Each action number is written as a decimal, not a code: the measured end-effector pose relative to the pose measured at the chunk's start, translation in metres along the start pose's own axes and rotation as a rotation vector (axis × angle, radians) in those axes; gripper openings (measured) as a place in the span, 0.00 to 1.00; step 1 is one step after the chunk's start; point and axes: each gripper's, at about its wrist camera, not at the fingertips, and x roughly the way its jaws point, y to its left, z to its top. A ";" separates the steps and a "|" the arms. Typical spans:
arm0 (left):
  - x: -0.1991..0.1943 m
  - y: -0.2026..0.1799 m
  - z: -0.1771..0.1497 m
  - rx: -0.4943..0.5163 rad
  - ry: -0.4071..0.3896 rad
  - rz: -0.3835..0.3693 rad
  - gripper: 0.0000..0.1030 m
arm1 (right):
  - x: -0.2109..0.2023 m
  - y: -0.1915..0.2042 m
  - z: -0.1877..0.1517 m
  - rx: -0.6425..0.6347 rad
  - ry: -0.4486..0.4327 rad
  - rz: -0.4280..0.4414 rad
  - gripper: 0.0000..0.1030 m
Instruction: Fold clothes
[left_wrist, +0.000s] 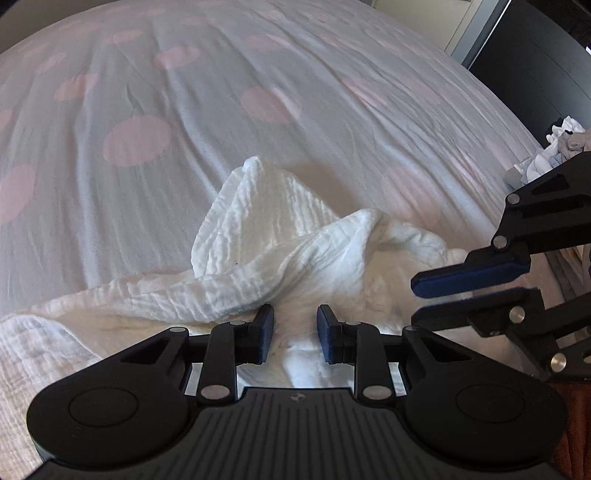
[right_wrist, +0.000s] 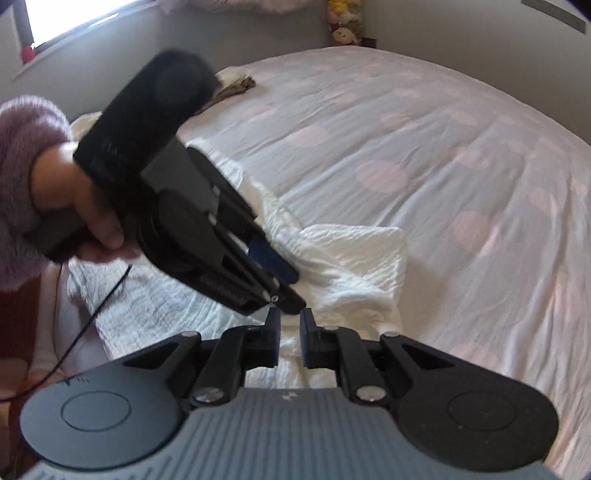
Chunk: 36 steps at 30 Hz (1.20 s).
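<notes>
A white crinkled cloth (left_wrist: 266, 229) lies rumpled on the bed, with one corner standing up in a peak and a thick fold running left. My left gripper (left_wrist: 295, 317) points down onto its near part. The jaws stand a little apart, a low ridge of cloth lies between them, and the pads do not press on it. From the right, my right gripper (left_wrist: 414, 300) reaches in with a narrow gap and nothing in it. The right wrist view shows the right gripper (right_wrist: 290, 321) over the cloth (right_wrist: 351, 266), tip to tip with the left gripper (right_wrist: 297, 291).
The bed cover (left_wrist: 184, 110) is white with pink dots and stretches far ahead. A pile of clothes (left_wrist: 554, 147) sits at its right edge by dark furniture (left_wrist: 535, 74). A hand (right_wrist: 92, 206) in a purple fuzzy sleeve (right_wrist: 22, 166) holds the left gripper. More clothes (right_wrist: 236, 81) lie at the far side.
</notes>
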 end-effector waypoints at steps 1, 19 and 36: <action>0.000 0.002 0.000 -0.015 -0.006 -0.009 0.23 | -0.002 -0.003 0.001 0.025 -0.015 -0.006 0.13; -0.057 0.026 -0.058 -0.407 0.012 -0.130 0.59 | 0.057 0.001 -0.012 0.068 0.068 -0.036 0.11; -0.056 0.010 -0.072 -0.441 0.004 -0.153 0.08 | 0.046 -0.003 -0.011 0.104 0.055 -0.006 0.12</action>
